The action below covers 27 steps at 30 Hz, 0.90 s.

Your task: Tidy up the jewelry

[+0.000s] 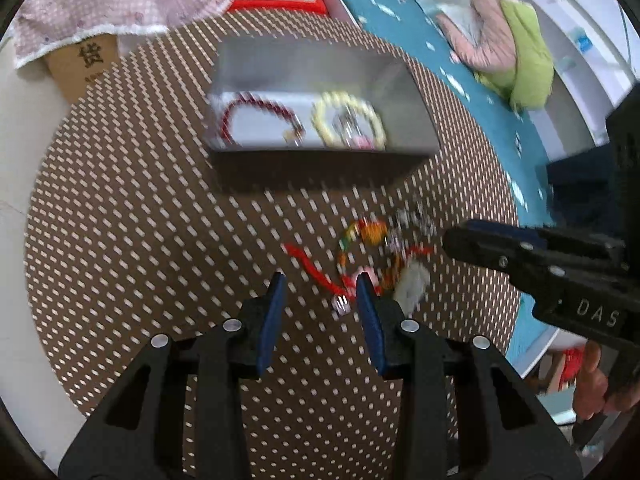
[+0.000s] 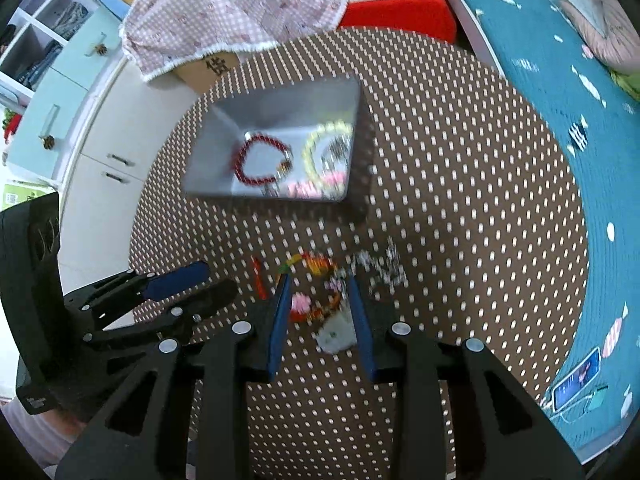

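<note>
A tangle of loose jewelry (image 1: 372, 248) lies blurred on the round dotted table mat (image 1: 140, 220): a red cord (image 1: 312, 270), orange and green beads, a silvery chain and a white tag (image 2: 336, 336). My left gripper (image 1: 321, 280) hovers open at the tangle's left end, with the cord and a small silver bead between its jaws. My right gripper (image 2: 318, 284) is open over the same tangle (image 2: 320, 292), a pink bead and the tag between its fingers, untouched by the pads. Behind stands a grey box (image 1: 392, 96) holding a red bead bracelet (image 1: 256, 116) and a yellow bead bracelet (image 1: 348, 120).
Each gripper shows in the other's view: the right gripper (image 1: 460, 236) and the left gripper (image 2: 220, 280). A pink checked cloth (image 2: 240, 12) over a cardboard box (image 2: 212, 68) lies beyond the mat. A teal mat (image 2: 560, 100) with a phone (image 2: 578, 380) lies right; white cabinets (image 2: 104, 160) stand left.
</note>
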### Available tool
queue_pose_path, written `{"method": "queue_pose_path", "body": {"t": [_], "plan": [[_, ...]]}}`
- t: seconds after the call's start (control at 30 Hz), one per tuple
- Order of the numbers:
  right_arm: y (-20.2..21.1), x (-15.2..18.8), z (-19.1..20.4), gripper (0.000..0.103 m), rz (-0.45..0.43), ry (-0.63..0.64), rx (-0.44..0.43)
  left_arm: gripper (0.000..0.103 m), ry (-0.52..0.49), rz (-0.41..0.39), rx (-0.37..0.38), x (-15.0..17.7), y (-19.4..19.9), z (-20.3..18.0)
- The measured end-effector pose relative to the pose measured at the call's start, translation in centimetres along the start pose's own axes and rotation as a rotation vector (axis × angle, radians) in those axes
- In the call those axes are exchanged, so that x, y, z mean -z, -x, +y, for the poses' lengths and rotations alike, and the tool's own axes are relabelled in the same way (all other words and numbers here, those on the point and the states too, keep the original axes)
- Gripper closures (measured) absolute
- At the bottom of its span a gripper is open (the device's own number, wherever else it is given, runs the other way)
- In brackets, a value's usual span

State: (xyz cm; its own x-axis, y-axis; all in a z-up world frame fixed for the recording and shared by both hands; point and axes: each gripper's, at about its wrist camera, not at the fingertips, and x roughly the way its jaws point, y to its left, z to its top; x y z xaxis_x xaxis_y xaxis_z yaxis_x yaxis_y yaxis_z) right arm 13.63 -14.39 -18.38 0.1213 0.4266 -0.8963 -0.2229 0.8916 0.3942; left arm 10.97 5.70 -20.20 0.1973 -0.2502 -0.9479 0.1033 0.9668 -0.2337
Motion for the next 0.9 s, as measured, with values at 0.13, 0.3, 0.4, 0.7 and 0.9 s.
{"method": "queue_pose_path", "body": {"t": [0.13,0.3,0.4,0.7,0.9], "plan": [[-1.1,1.3,-0.4,0.075,0.042,-0.018,0.004,0.075,-0.036,0.051,0.007,0.9,-1.6,-0.9],[-1.9,2.3,-0.1,0.075,0.064,-0.023,-0.002,0.081,-0.069,0.065,0.008,1.1,-2.6,-1.8],[-2.1,2.5,0.0,0.075,0.074,-0.022,-0.005,0.088,-0.077,0.082,-0.003,0.8,-3.7,-2.5],[-2.4,1.6,-0.6,0.075,0.082,-0.021,-0.015,0.092,-0.097,0.088,-0.037,-0.1,-5.0,-4.2],[-2.5,0.9,-0.1,0.075,0.086,0.001,-0.027,0.092,-0.048,0.051,-0.024,-0.9,-3.6,-3.5]]}}
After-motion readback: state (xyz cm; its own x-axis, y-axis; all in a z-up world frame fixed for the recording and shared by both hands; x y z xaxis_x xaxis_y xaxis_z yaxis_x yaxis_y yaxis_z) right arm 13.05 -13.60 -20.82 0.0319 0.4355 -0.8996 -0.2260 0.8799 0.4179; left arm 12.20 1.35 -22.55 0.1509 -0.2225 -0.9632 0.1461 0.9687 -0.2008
